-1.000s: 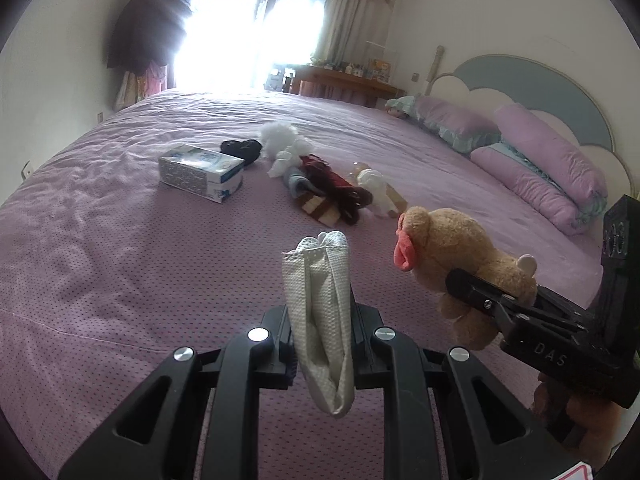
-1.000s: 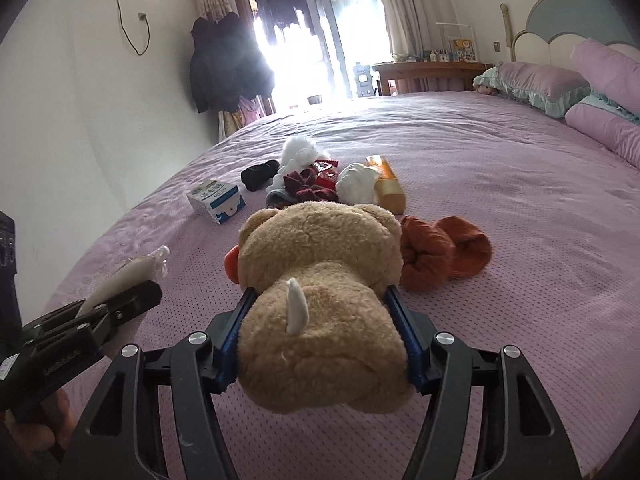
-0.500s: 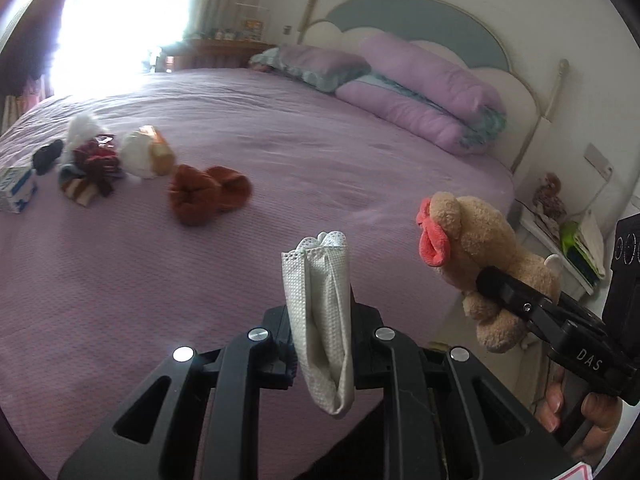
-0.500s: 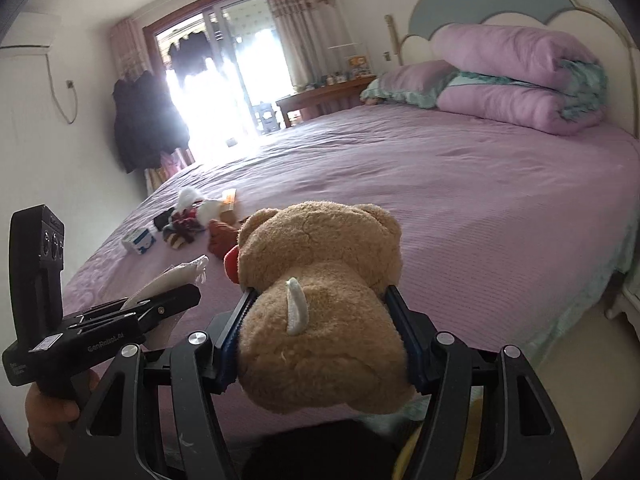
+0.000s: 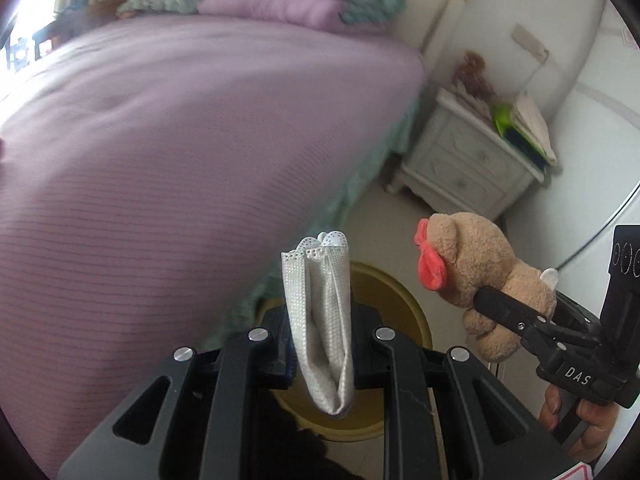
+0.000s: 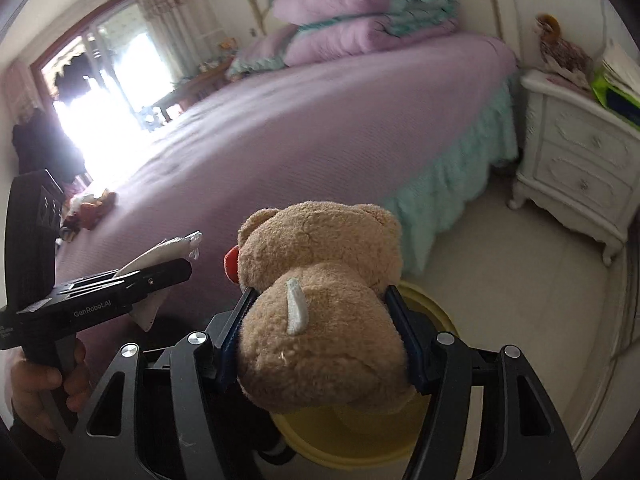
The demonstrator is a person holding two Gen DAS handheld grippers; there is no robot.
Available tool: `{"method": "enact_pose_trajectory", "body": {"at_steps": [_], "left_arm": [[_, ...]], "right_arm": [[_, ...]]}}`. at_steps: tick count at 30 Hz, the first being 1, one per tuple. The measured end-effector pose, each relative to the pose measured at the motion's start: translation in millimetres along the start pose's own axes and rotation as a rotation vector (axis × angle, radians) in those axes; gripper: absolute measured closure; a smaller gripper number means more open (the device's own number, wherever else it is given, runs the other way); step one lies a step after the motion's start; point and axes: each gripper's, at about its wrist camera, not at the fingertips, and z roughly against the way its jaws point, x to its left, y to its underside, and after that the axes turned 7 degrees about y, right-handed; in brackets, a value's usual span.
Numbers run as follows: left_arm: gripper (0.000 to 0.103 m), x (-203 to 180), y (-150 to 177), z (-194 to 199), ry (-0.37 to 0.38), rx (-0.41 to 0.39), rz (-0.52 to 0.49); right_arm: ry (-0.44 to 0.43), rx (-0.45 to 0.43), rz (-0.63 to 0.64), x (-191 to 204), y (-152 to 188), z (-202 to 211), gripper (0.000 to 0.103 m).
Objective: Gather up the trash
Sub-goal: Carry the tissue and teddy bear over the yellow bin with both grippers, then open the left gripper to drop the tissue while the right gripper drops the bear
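Both tools loaded, both aimed steeply down at the yellow bin [image 5: 404, 308] on the floor beside the bed [image 5: 168, 152].

Left tool [image 5: 320, 344]: jaws drawn together, clamped on a folded white perforated cloth [image 5: 318, 320]. The cloth is pinched at mid-length, so one end stands up past the fingertips and the other droops below them. In the left wrist view the bin sits at lower centre, directly behind the cloth; the grip appears placed so that a release would drop the cloth into it.

Right tool [image 6: 320, 340]: jaws part-way apart, blue pads pressing the flanks of a tan plush bear [image 6: 320, 320]. The soft body bulges out past the pads, so the grip looks secure. In the right wrist view the bin rim shows at lower centre, below and behind the bear.

Hands: left hand [image 6: 40, 384] at lower left of the right wrist view, wrapped around the tool's handle. Right hand [image 5: 576, 420] at lower right of the left wrist view, fingers likewise on its handle. The two tools sit side by side, near each other, angled toward the same spot.

Judgement: carry stage essentially done; drop not yet made. Bear is bulkier than the cloth. Risk: either item may catch the rim if released off-centre.

White nightstand [image 6: 576, 168] at right, well apart from the bin.
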Motion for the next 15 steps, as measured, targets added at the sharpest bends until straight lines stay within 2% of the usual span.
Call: {"method": "enact_pose_trajectory", "body": {"at_steps": [8, 10, 12, 15], "left_arm": [[0.081, -28.4, 17.2, -96.1, 0.059, 0.230, -0.033], [0.073, -29.3, 21.3, -107.5, 0.019, 0.250, -0.051], [0.050, -26.6, 25.0, -115.4, 0.016, 0.277, -0.040], [0.032, -22.8, 24.4, -120.3, 0.026, 0.277, -0.018]], "right_arm": [[0.070, 0.120, -0.132, -44.5, 36.4, -27.8, 0.041], [0.085, 0.134, -0.143, -51.1, 41.7, -29.3, 0.041], [0.093, 0.148, -0.148, -52.7, 44.3, -30.9, 0.041], [0.101, 0.169, -0.150, -60.3, 48.0, -36.6, 0.041]]}}
